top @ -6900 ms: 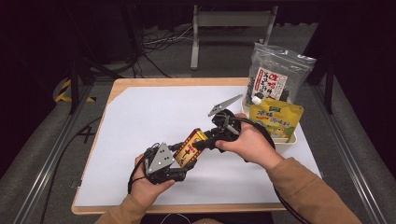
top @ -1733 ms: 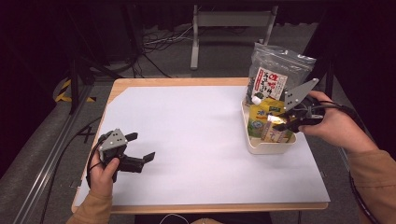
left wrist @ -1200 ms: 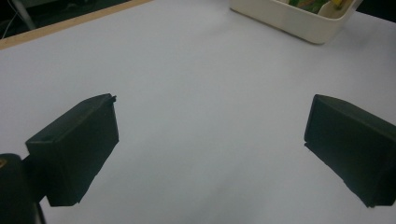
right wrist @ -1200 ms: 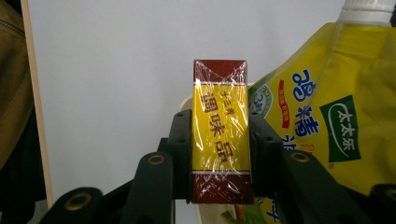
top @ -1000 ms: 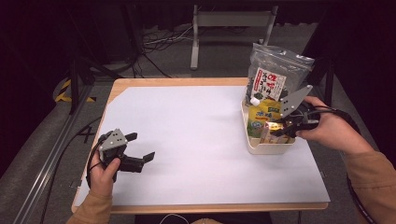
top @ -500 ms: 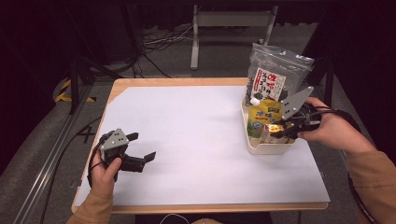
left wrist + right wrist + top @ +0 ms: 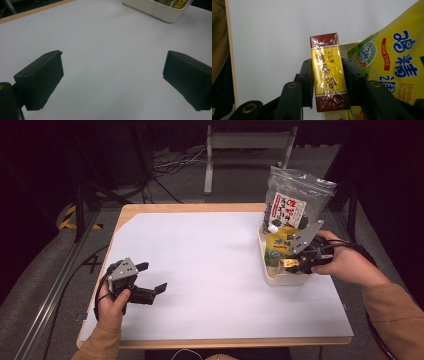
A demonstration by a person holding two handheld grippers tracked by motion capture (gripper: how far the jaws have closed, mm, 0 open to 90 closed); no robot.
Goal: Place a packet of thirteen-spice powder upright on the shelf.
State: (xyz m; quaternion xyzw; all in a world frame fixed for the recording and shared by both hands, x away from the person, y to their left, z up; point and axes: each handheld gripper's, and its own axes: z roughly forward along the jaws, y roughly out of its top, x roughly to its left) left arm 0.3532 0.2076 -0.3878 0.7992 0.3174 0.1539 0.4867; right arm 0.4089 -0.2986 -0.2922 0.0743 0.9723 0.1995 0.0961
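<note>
Right gripper view: right gripper (image 7: 328, 82) has its jaws at both sides of the box (image 7: 327, 72) (jaws just opening), above the tray (image 7: 270, 275). Left gripper (image 7: 150, 287) rests released on the table (image 7: 200, 260).

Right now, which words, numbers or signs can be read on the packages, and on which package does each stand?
"3", "Granu", "Chick", "Bouill", cut off at the edge: yellow plastic pouch, beside large blue Chinese characters.
Red-brown characters on the yellow and dark red wrapped box: too blurred to read.
Red characters on the white label of the dark clear bag: too small to read.
</note>
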